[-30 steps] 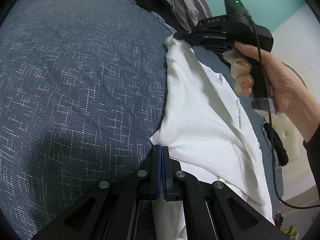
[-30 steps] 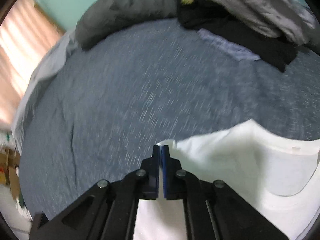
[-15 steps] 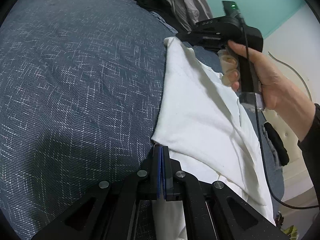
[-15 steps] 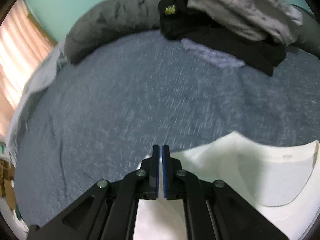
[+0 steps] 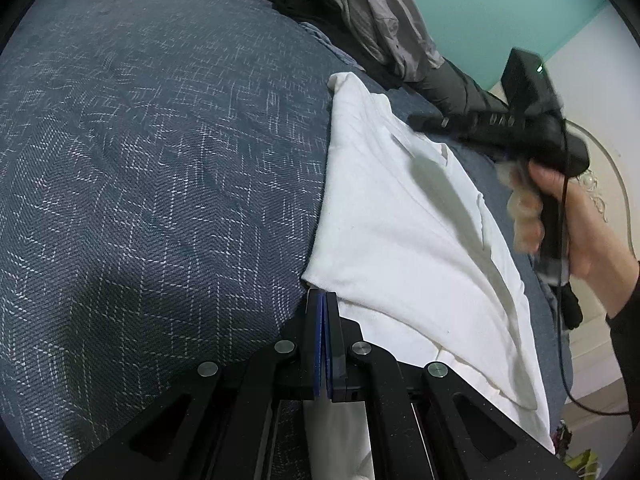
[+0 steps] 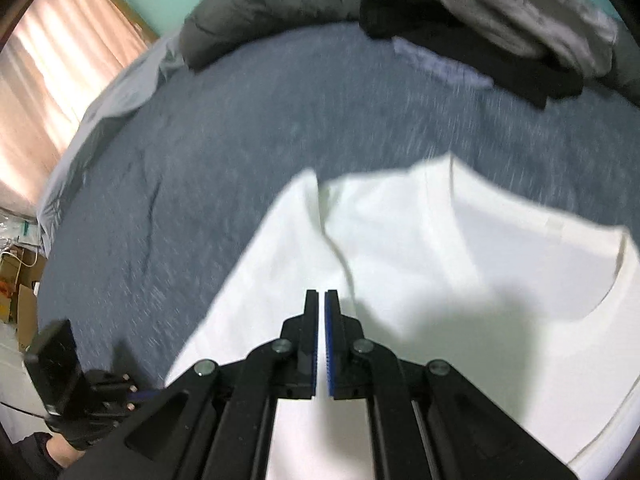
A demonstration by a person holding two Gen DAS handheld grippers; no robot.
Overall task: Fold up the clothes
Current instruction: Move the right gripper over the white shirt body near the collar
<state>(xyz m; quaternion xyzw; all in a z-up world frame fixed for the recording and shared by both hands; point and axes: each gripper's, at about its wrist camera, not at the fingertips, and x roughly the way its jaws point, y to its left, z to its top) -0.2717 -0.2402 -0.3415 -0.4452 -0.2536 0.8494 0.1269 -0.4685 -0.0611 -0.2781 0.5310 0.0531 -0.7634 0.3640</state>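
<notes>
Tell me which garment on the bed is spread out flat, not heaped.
The white T-shirt, lying apart on the blue bedspread under both grippers. The grey and black garments sit piled at the far edge.

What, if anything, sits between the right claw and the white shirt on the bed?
Nothing visible. The right claw, shut and empty, hangs directly over the white shirt on the blue bedspread; the clothes pile lies far behind.

Dim, fisheye-warped — right view motion-blurred
</notes>
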